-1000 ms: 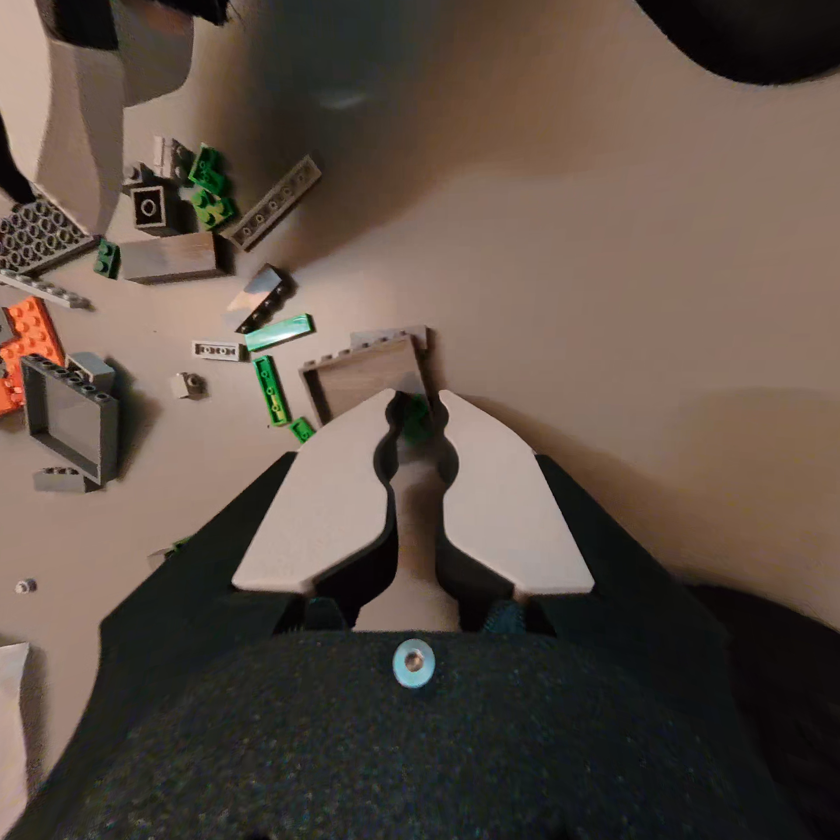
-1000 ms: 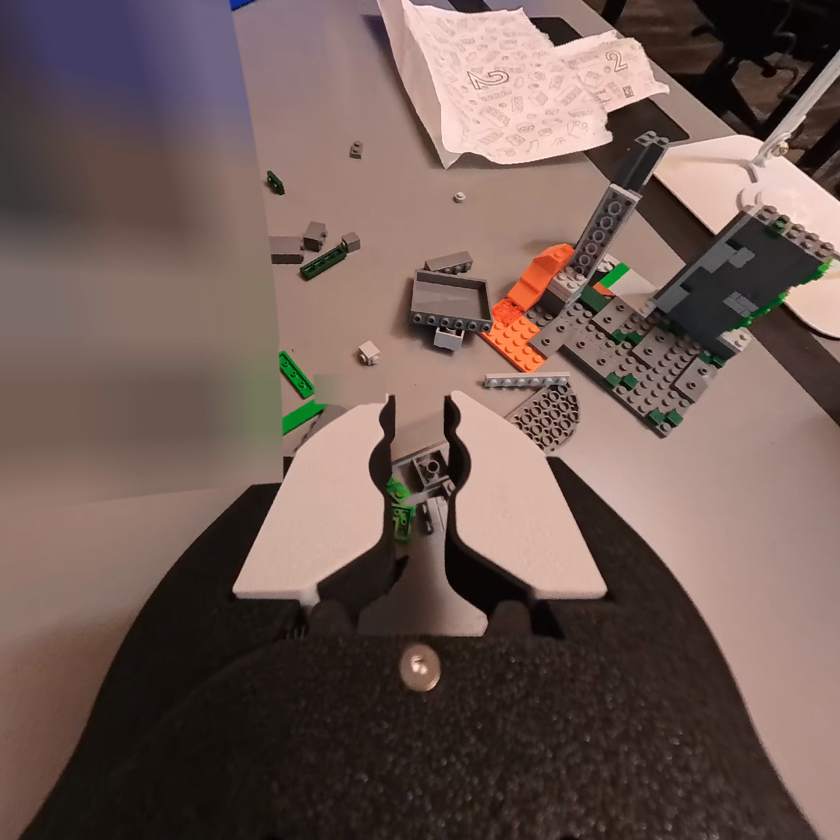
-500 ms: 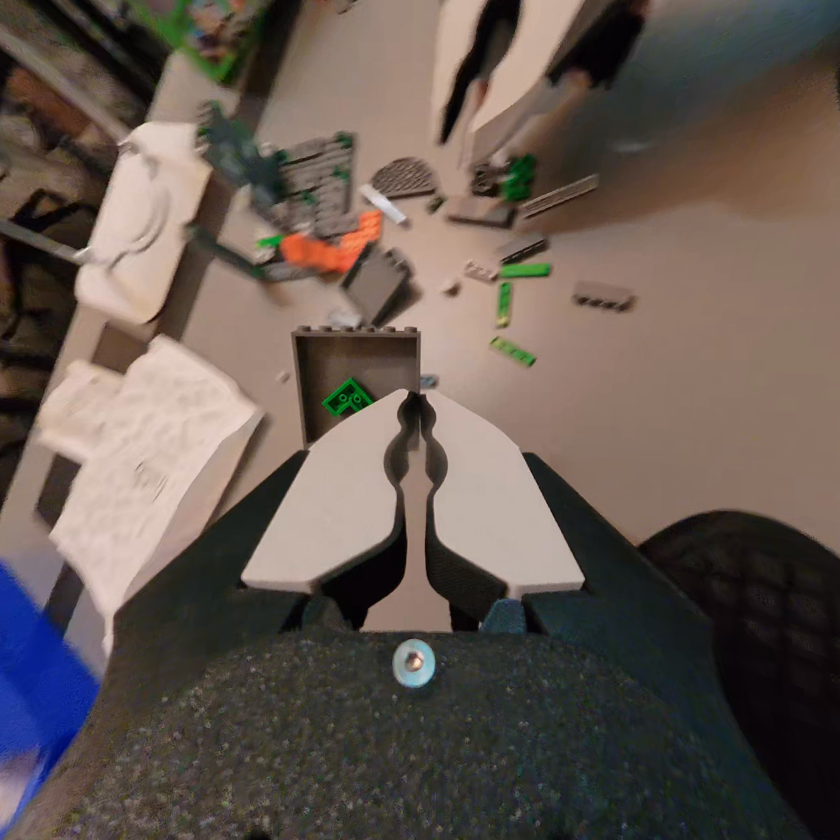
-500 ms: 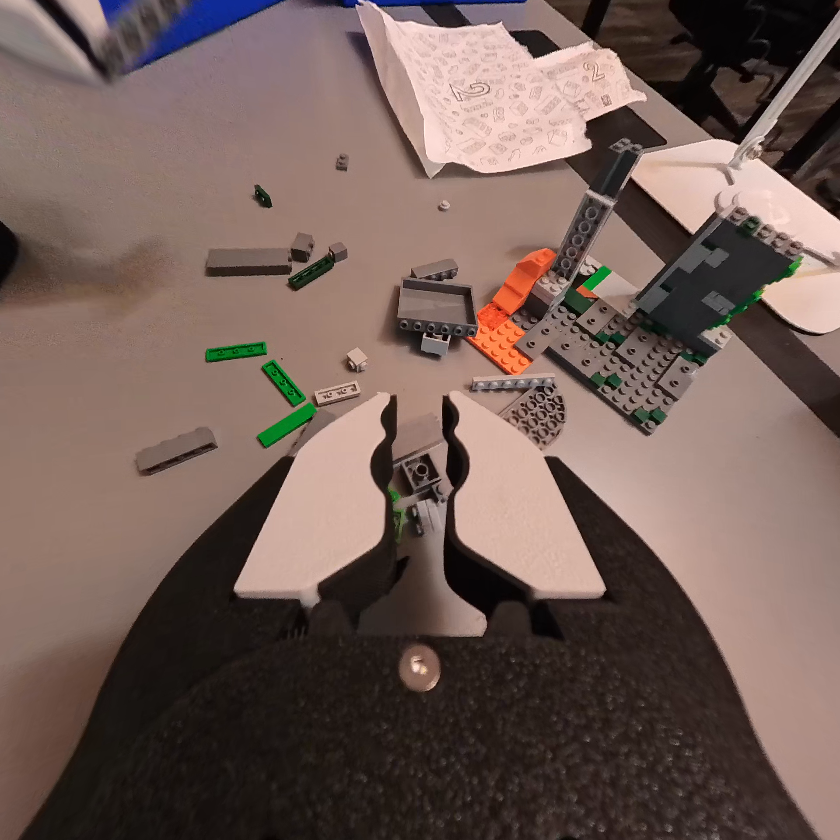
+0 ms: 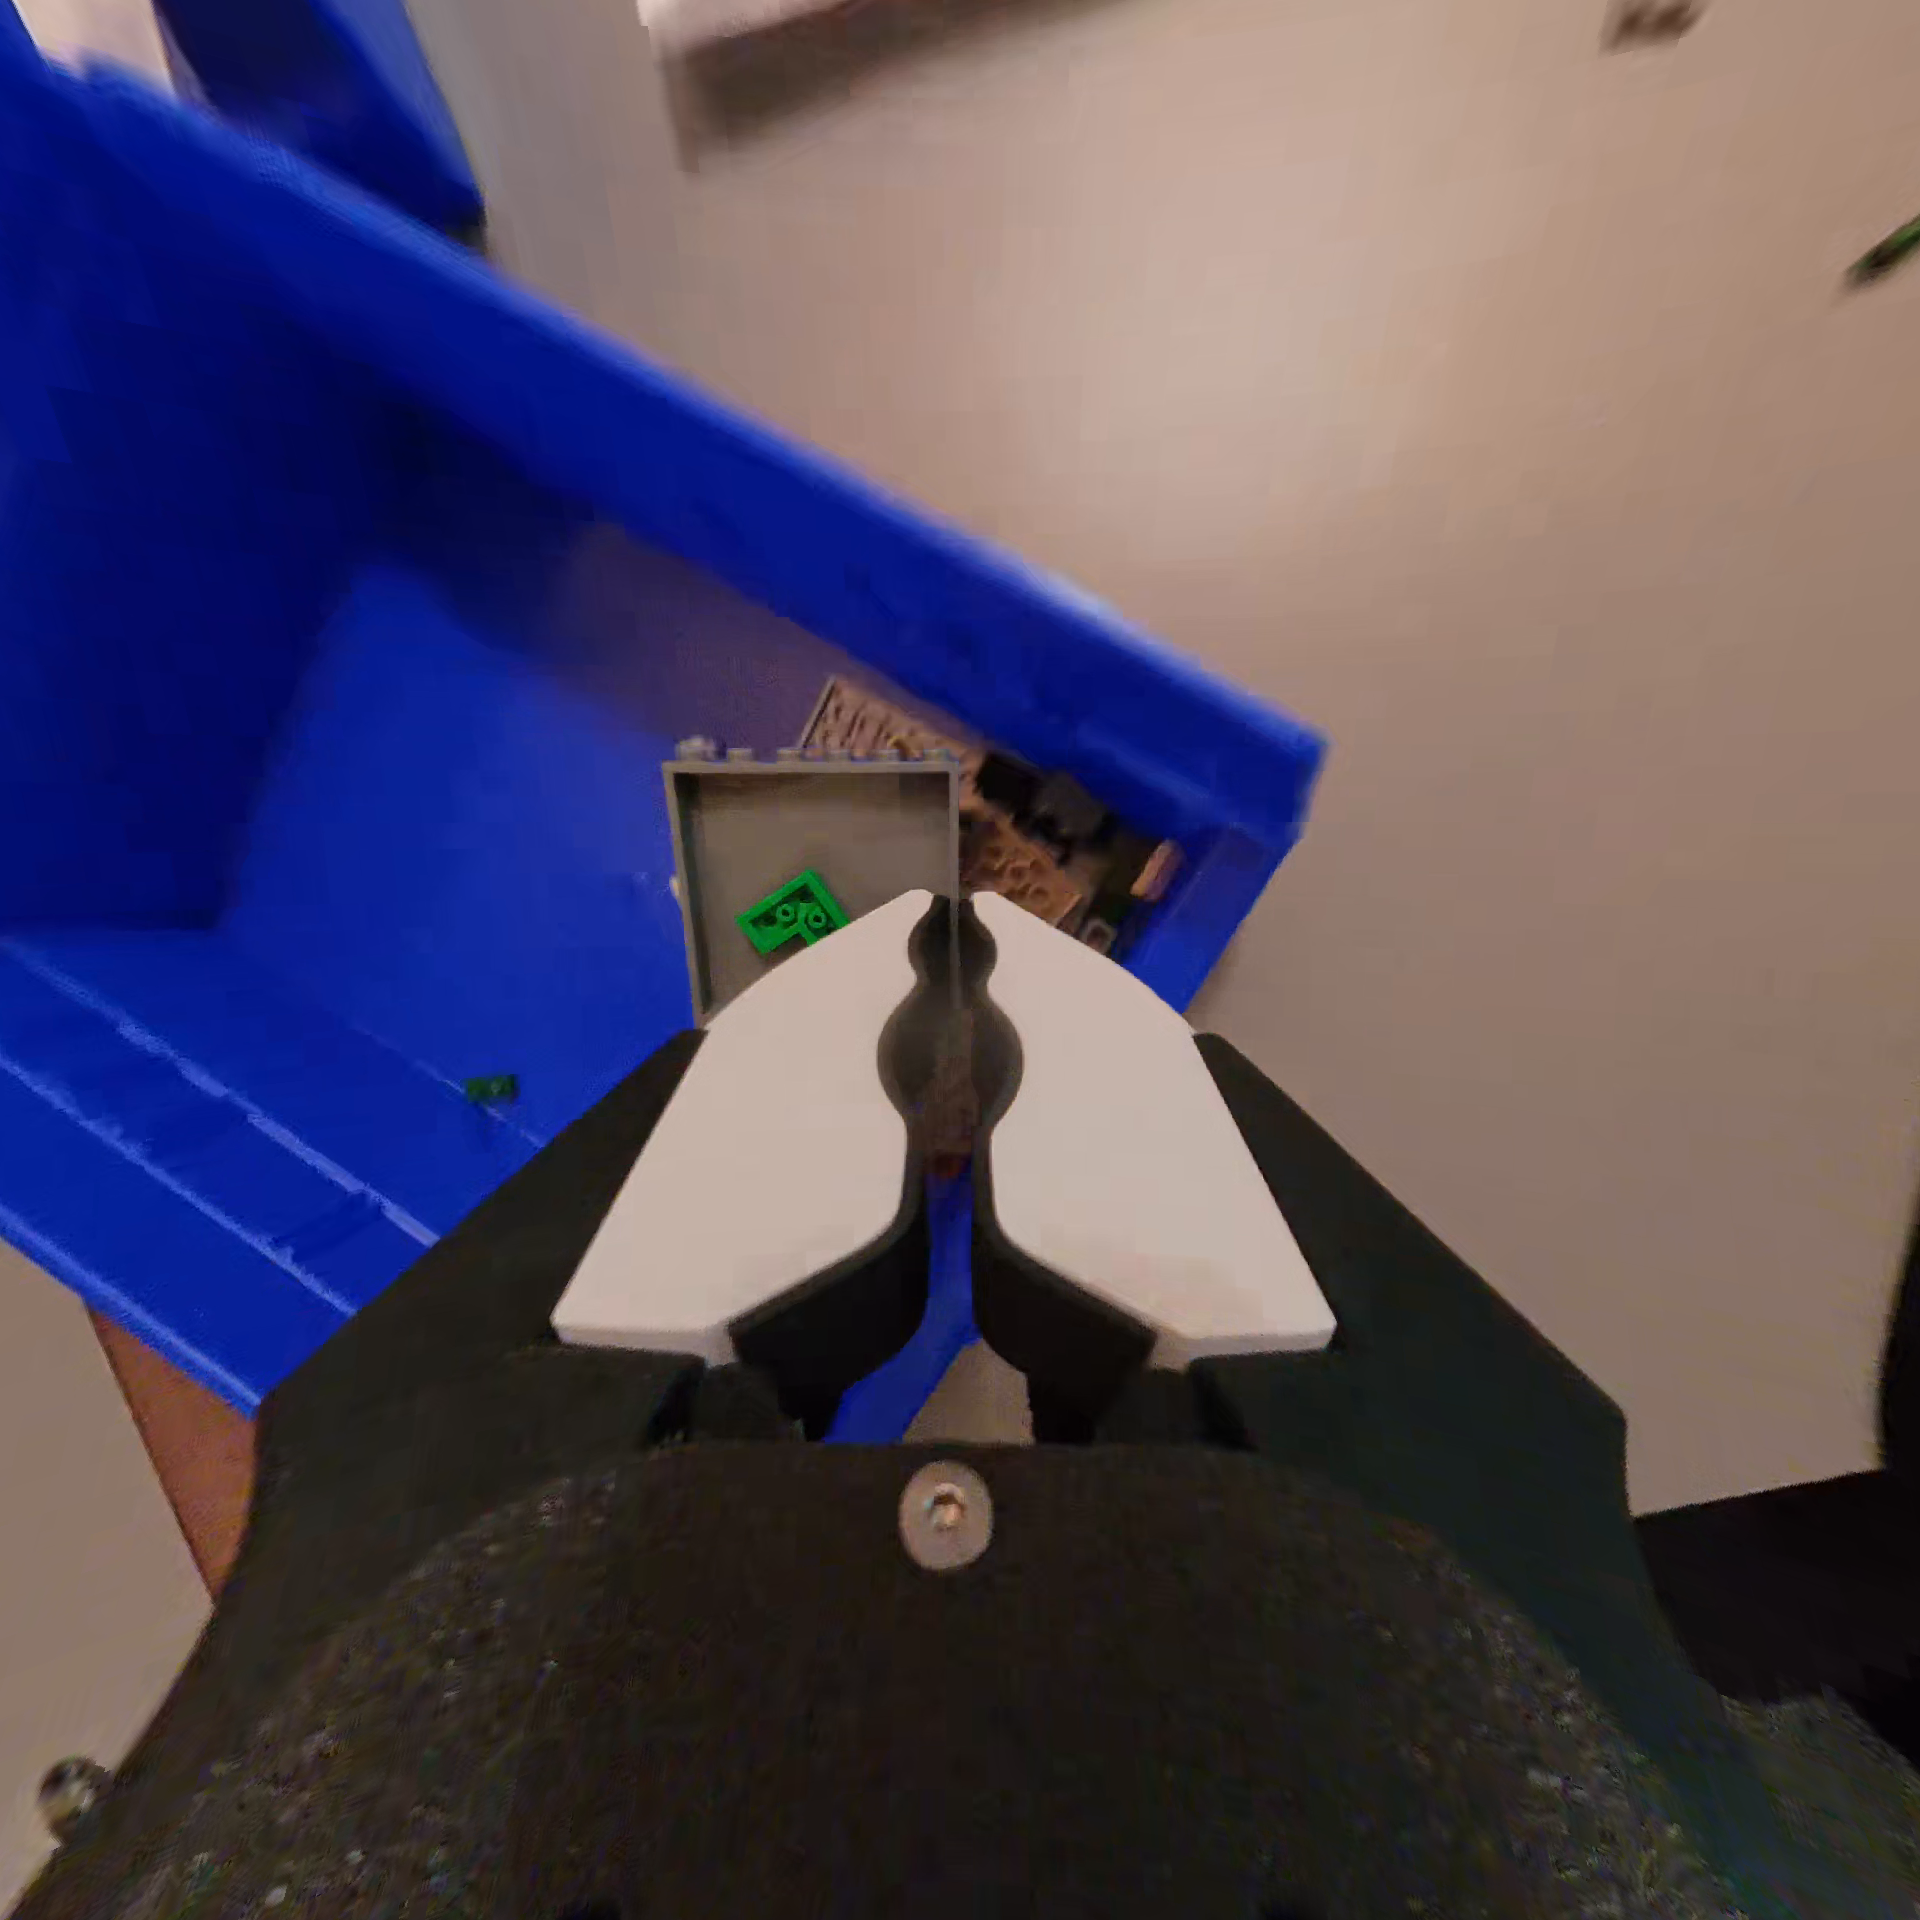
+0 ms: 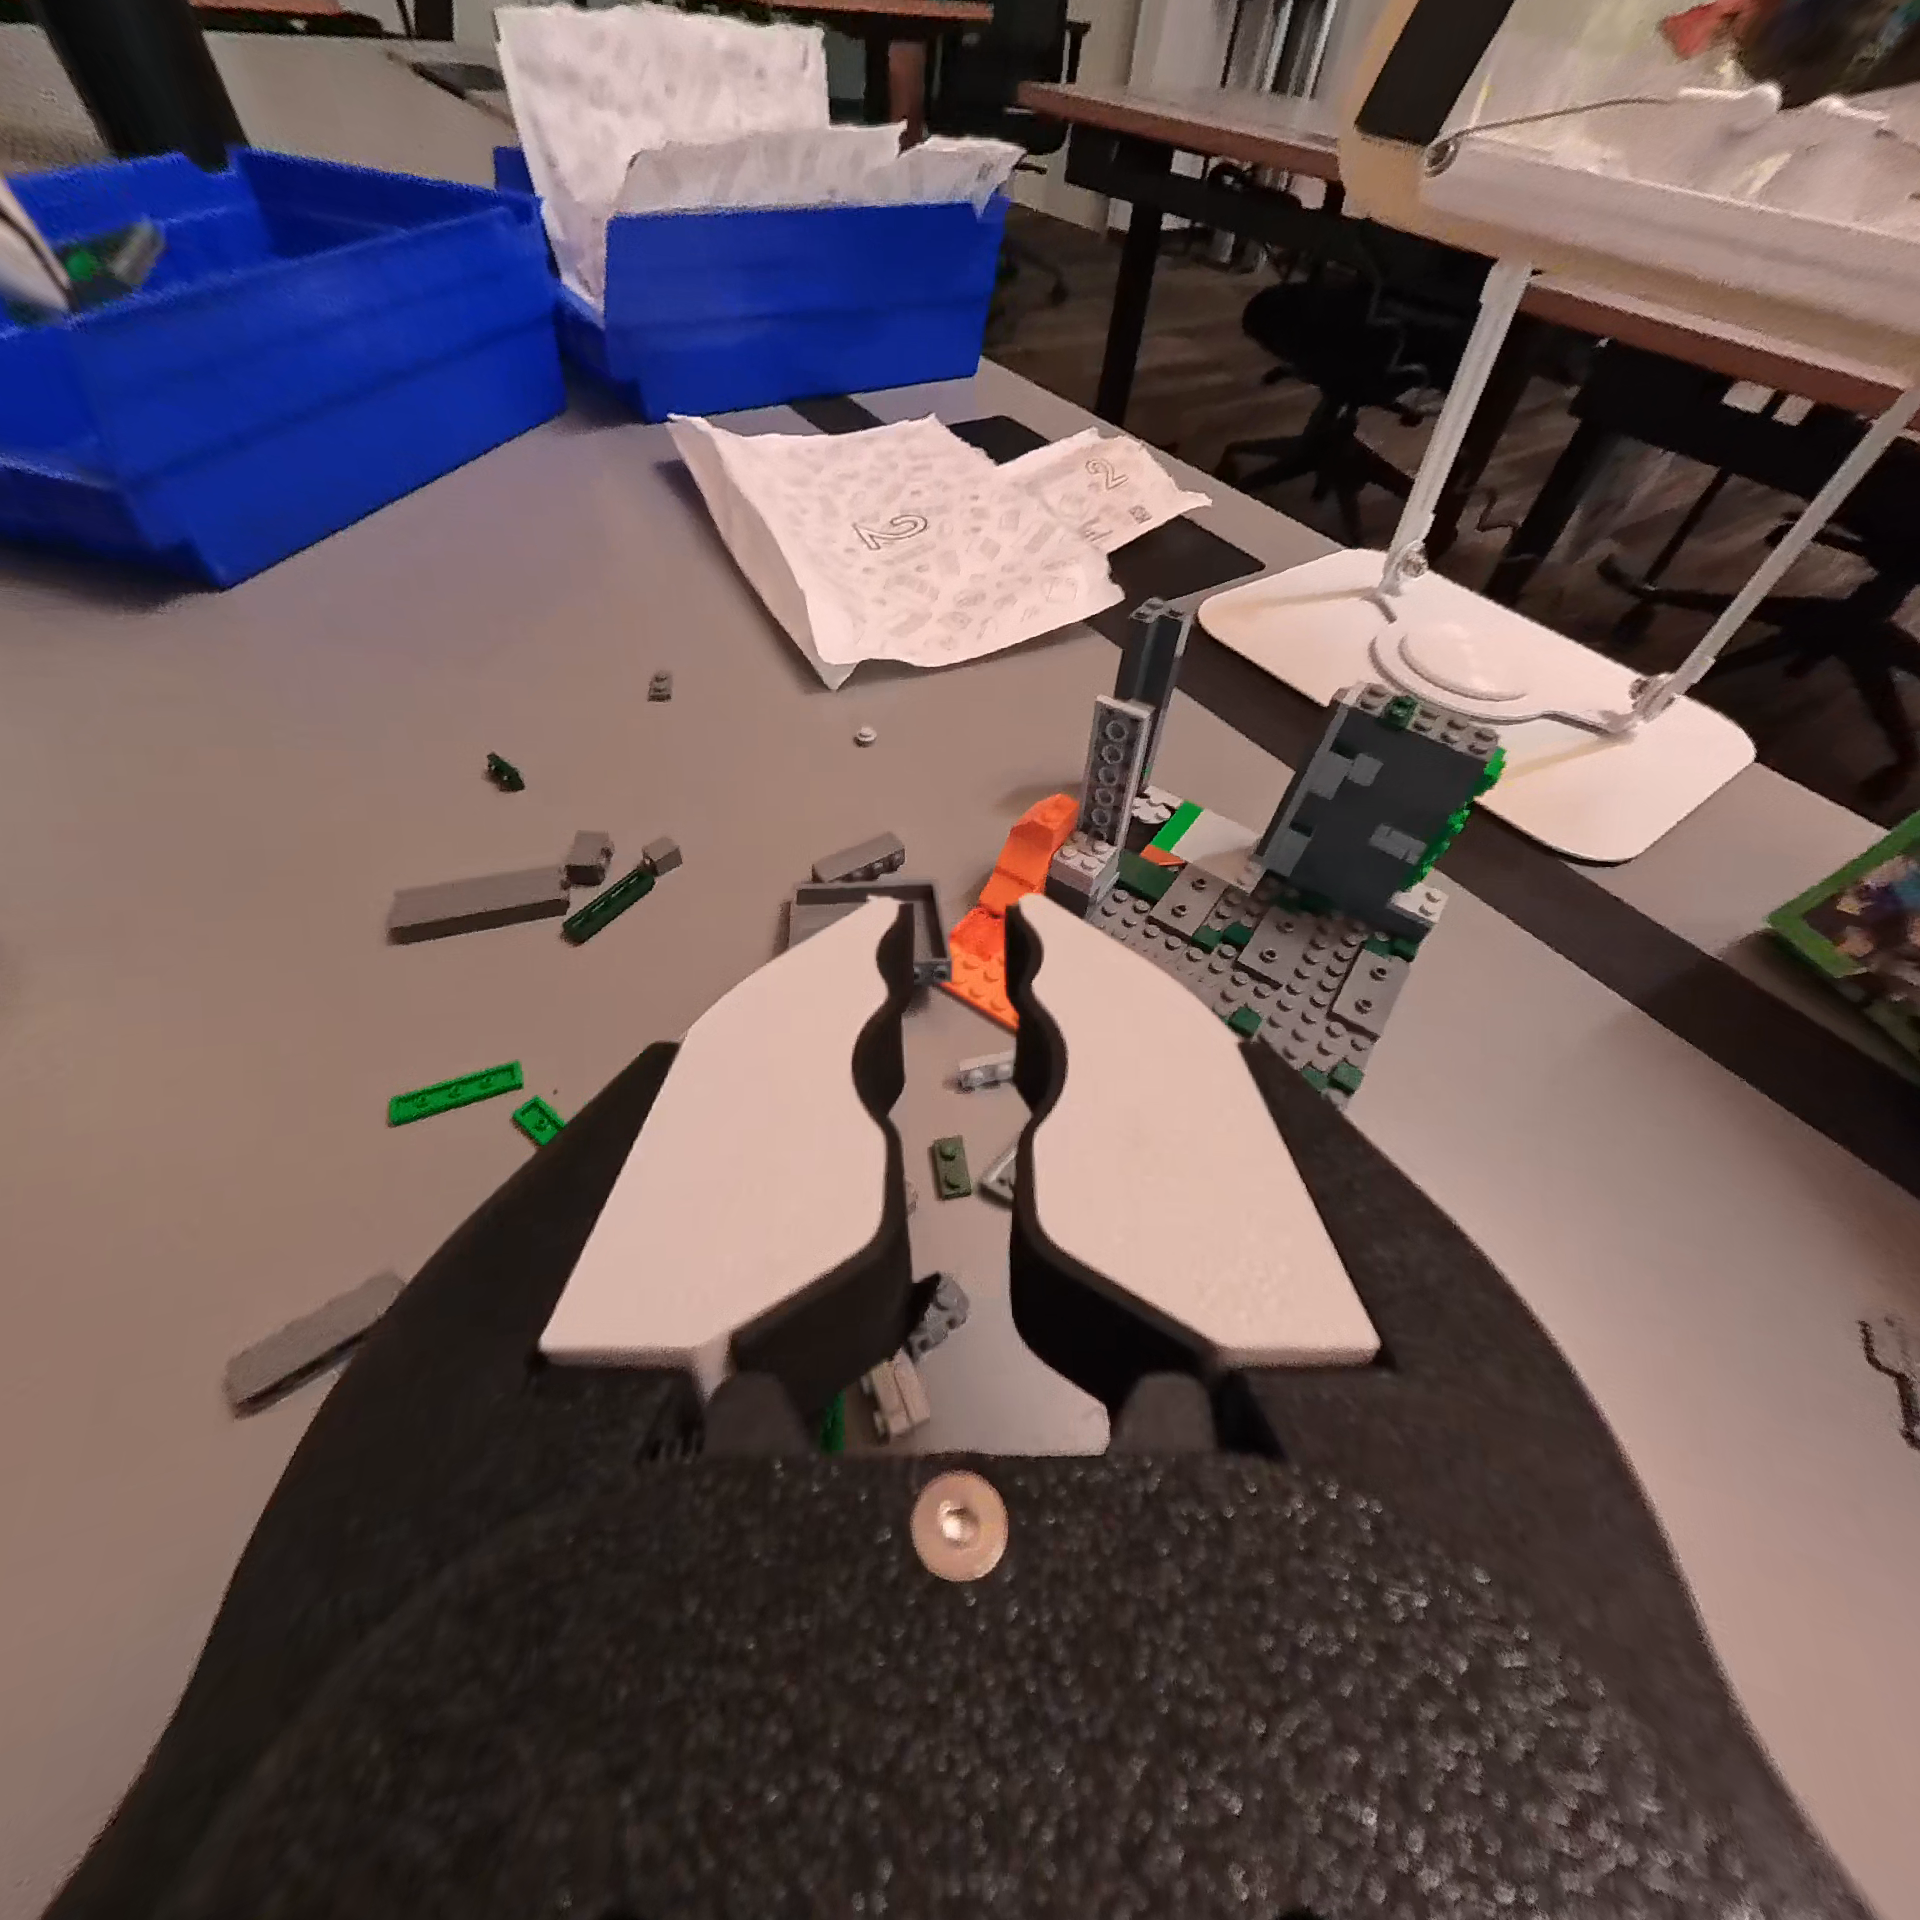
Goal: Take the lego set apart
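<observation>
I've swung the left gripper (image 5: pixel 948 906) off the table and over the blue bin (image 5: pixel 436 790) — a second ago it was down among the loose bricks, and half a second ago it was already lifting away. Its jaws are pinched nearly together on the edge of a grey panel piece (image 5: pixel 816 847), which now hangs over the bin floor with a green corner plate (image 5: pixel 792 918) lying inside it at about 7 o'clock. Tan and dark bricks (image 5: pixel 1049 852) already sit in the bin's corner, at 2 o'clock from the panel. So this piece is off the build and ready to drop.

The right gripper (image 6: pixel 961 920) has moved too — the small grey-and-green cluster it stood over a moment ago now lies on the table (image 6: pixel 312 675) beneath its base, and the jaws stand narrowly apart with nothing between them. Ahead of it, at 1 o'clock, the main lego set (image 6: pixel 1288 914) is largely assembled: dark wall and grey post upright on the studded base, orange plates (image 6: pixel 997 925) at the tips. Loose green and grey parts lie scattered around 10 o'clock.

My read: release the panel into the bin next; most of the dismantling remains.
</observation>
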`<action>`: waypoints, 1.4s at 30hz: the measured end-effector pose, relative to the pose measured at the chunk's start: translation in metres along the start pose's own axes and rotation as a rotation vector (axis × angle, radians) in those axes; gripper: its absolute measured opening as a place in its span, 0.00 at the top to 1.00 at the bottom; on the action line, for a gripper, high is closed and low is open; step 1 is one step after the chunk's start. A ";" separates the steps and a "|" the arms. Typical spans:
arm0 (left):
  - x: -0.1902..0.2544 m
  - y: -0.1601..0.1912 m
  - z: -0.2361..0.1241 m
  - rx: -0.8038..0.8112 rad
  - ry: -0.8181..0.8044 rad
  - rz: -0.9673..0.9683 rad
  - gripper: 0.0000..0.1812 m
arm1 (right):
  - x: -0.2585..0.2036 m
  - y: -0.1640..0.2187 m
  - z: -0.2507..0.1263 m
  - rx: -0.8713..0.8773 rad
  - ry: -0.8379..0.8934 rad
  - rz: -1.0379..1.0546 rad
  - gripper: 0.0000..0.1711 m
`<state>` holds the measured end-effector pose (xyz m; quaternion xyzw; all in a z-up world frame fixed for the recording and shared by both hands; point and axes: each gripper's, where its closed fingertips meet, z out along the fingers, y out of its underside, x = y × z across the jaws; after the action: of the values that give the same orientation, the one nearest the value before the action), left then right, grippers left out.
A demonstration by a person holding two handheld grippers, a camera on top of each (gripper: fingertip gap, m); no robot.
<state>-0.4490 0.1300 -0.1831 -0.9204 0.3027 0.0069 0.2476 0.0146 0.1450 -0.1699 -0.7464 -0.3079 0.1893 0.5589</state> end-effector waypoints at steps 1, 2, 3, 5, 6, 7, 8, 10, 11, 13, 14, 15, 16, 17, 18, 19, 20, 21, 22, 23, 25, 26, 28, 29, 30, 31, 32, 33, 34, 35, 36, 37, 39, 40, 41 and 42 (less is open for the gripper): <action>-0.003 0.008 0.008 -0.026 -0.012 -0.010 0.99 | 0.001 -0.001 0.001 0.001 0.001 0.012 0.91; -0.004 0.013 0.015 -0.043 -0.014 -0.021 0.99 | 0.002 -0.001 0.001 0.006 0.003 0.023 0.90; -0.004 0.017 0.021 -0.053 -0.011 -0.030 0.99 | 0.003 -0.002 0.001 0.014 0.006 0.030 0.90; -0.006 0.019 0.027 -0.051 -0.035 -0.041 0.98 | 0.005 0.000 0.000 0.017 0.013 0.040 0.91; -0.008 0.019 0.027 -0.051 -0.043 -0.042 0.97 | 0.006 0.002 0.000 0.014 0.015 0.044 0.91; -0.009 0.019 0.025 -0.048 -0.054 -0.041 0.95 | 0.006 0.003 0.000 0.012 0.013 0.051 0.91; -0.010 0.018 0.023 -0.045 -0.061 -0.035 0.95 | 0.006 0.004 0.000 0.013 0.009 0.059 0.91; -0.014 0.017 0.016 -0.039 -0.091 -0.024 0.95 | 0.006 0.006 0.000 0.017 0.001 0.074 0.91; -0.019 0.014 0.011 -0.026 -0.132 -0.025 0.95 | 0.005 0.006 0.001 0.016 -0.004 0.077 0.91; -0.019 -0.003 -0.005 0.052 -0.191 -0.011 0.95 | 0.004 0.007 0.001 0.015 -0.005 0.071 0.91; -0.010 -0.019 -0.014 0.119 -0.190 0.007 0.95 | 0.004 0.007 0.002 0.015 -0.005 0.068 0.91; 0.004 -0.036 -0.021 0.189 -0.170 0.030 0.95 | 0.004 0.007 0.002 0.015 -0.006 0.068 0.91; 0.021 -0.053 -0.027 0.251 -0.138 0.057 0.95 | 0.004 0.007 0.002 0.016 -0.007 0.070 0.91; 0.041 -0.068 -0.030 0.298 -0.098 0.083 0.95 | 0.003 0.007 0.003 0.015 -0.008 0.072 0.91; 0.062 -0.082 -0.029 0.338 -0.044 0.109 0.93 | 0.003 0.006 0.002 0.015 -0.008 0.072 0.91; 0.085 -0.096 -0.026 0.373 0.020 0.128 0.92 | 0.002 0.006 0.002 0.015 -0.007 0.071 0.91; 0.107 -0.107 -0.019 0.394 0.083 0.140 0.91 | 0.002 0.006 0.001 0.014 -0.006 0.069 0.91; 0.125 -0.116 -0.008 0.397 0.136 0.149 0.89 | 0.002 0.007 0.001 0.012 -0.005 0.070 0.91; 0.139 -0.124 0.006 0.395 0.167 0.152 0.88 | 0.002 0.007 0.000 0.012 -0.006 0.072 0.91; 0.149 -0.132 0.021 0.387 0.190 0.145 0.88 | 0.002 0.007 -0.001 0.014 -0.007 0.077 0.91; 0.168 -0.141 0.054 0.351 0.276 0.102 0.89 | 0.003 0.008 -0.002 0.020 -0.013 0.096 0.90; 0.173 -0.145 0.069 0.328 0.302 0.080 0.88 | 0.003 0.008 -0.002 0.023 -0.017 0.109 0.90; 0.170 -0.149 0.098 0.278 0.283 0.052 0.88 | 0.003 0.007 -0.003 0.031 -0.024 0.129 0.90; 0.168 -0.151 0.109 0.264 0.280 0.028 0.88 | 0.003 0.007 -0.004 0.034 -0.027 0.134 0.89; 0.166 -0.153 0.118 0.250 0.286 -0.002 0.87 | 0.003 0.007 -0.004 0.035 -0.030 0.138 0.89; 0.164 -0.155 0.124 0.237 0.295 -0.026 0.87 | 0.003 0.008 -0.004 0.033 -0.032 0.138 0.89; 0.164 -0.155 0.129 0.224 0.306 -0.043 0.86 | 0.002 0.009 -0.005 0.029 -0.033 0.137 0.89; 0.163 -0.154 0.133 0.204 0.304 -0.049 0.85 | 0.002 0.010 -0.005 0.024 -0.034 0.133 0.89; 0.162 -0.153 0.137 0.185 0.288 -0.043 0.84 | 0.002 0.011 -0.005 0.018 -0.035 0.128 0.90; 0.162 -0.150 0.140 0.165 0.277 -0.032 0.84 | 0.002 0.013 -0.004 0.011 -0.036 0.122 0.90; 0.163 -0.149 0.143 0.152 0.277 -0.028 0.83 | 0.002 0.014 -0.004 0.005 -0.037 0.115 0.90; 0.163 -0.151 0.143 0.163 0.271 -0.030 0.84 | 0.001 0.015 -0.004 -0.001 -0.037 0.108 0.90; 0.162 -0.152 0.145 0.162 0.257 -0.029 0.87 | 0.000 0.017 -0.002 -0.012 -0.041 0.097 0.90; 0.161 -0.152 0.146 0.160 0.244 -0.025 0.88 | -0.001 0.018 -0.002 -0.016 -0.043 0.093 0.91; 0.160 -0.153 0.146 0.161 0.237 -0.019 0.89 | -0.002 0.019 -0.001 -0.020 -0.044 0.089 0.91; 0.159 -0.153 0.147 0.161 0.226 -0.011 0.90 | -0.003 0.019 -0.001 -0.024 -0.045 0.084 0.91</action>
<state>-0.2129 0.2157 -0.2687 -0.8942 0.3230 -0.1223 0.2850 0.0179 0.1388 -0.1883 -0.7609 -0.2910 0.2257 0.5343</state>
